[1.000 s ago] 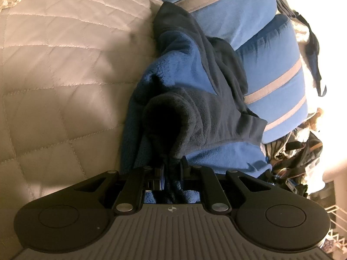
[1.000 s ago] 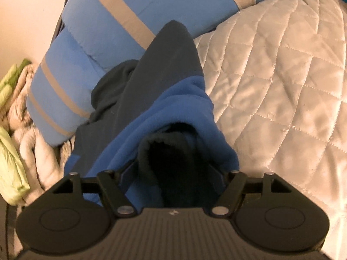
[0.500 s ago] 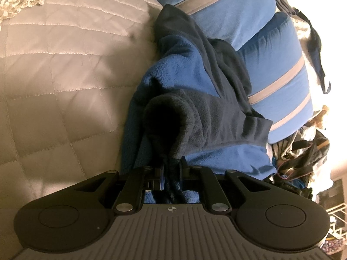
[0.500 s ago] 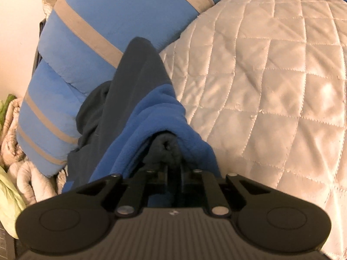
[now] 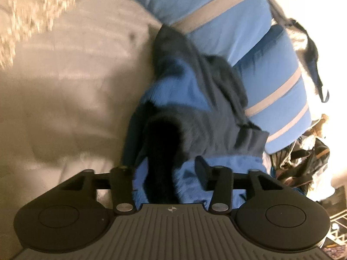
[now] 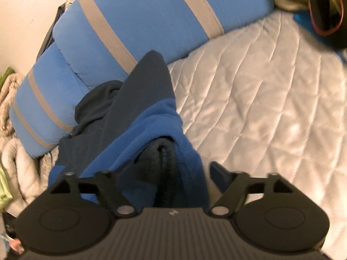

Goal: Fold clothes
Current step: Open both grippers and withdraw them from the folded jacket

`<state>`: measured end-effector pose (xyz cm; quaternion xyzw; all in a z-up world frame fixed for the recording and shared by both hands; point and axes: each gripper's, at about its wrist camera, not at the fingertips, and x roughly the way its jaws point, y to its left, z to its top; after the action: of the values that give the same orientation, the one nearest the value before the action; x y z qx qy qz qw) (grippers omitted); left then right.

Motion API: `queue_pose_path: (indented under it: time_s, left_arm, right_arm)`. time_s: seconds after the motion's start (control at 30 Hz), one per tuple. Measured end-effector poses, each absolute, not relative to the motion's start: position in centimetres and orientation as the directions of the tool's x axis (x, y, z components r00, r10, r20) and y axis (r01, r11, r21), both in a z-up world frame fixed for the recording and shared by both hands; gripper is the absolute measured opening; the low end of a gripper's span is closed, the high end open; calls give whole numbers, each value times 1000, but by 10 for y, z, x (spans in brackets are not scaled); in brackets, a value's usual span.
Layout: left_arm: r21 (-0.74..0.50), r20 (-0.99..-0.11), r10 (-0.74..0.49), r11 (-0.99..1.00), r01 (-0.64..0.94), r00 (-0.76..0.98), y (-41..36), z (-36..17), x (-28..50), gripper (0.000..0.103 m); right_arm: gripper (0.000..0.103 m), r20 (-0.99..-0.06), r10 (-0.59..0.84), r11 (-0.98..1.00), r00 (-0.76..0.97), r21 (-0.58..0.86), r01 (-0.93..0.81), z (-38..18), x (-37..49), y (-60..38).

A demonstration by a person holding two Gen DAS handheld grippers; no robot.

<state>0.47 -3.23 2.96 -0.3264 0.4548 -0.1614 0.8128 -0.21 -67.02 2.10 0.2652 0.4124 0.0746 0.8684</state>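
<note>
Lying bunched on the quilted bedspread (image 6: pixel 260 108) against blue striped pillows (image 6: pixel 151 21), the fleece jacket (image 5: pixel 190 99) shows its zipper (image 6: pixel 162 162) only to the right wrist camera. Both the left gripper (image 5: pixel 167 173) and right gripper (image 6: pixel 173 177) stand spread, low over the fleece, gripping nothing.

Both wrist views look closely down on the fleece (image 5: pixel 195 108), from opposite sides.

Right gripper (image 6: pixel 171 173) fingers spread around blue fleece (image 6: pixel 149 125) on quilt (image 6: pixel 260 108).

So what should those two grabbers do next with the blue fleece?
Probably draw back a little. Both the left gripper and the right gripper have their fingers spread open, and the fleece lies folded on the quilt, apparently released.
</note>
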Motion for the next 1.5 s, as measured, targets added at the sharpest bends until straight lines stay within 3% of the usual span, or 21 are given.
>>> queue_pose_path:
  time_s: [0.1,0.33,0.53,0.77,1.0,1.13,1.5]
  left_arm:
    - [-650,-634,-529,760,-19,565,-33,46,1,65]
    - [-570,-621,-475,820,57,624,-43,89,-7,67]
    - [-490,-611,-435,864,116,661,-48,122,-28,76]
    - [-441,-544,-409,882,165,732,-43,163,-67,76]
    - [-265,-511,-314,943,200,800,-61,204,-101,77]
    - [-268,-505,-324,940,212,800,-66,222,-112,77]
    - [-260,-403,-391,916,306,827,-65,289,-159,77]
  right_arm:
    - [98,-679,330,873,656,484,62,30,-8,-667]
    - [99,-683,293,909,669,415,25,50,-19,-661]
    - [102,-696,268,930,666,366,9,67,-32,-653]
    - [103,-637,225,973,737,190,-132,117,-86,-632]
    - [103,-625,112,985,773,-34,-170,153,-126,-618]
    - [103,-657,56,986,752,-82,-145,161,-140,-613]
    - [103,-633,55,981,773,-110,-160,193,-169,-617]
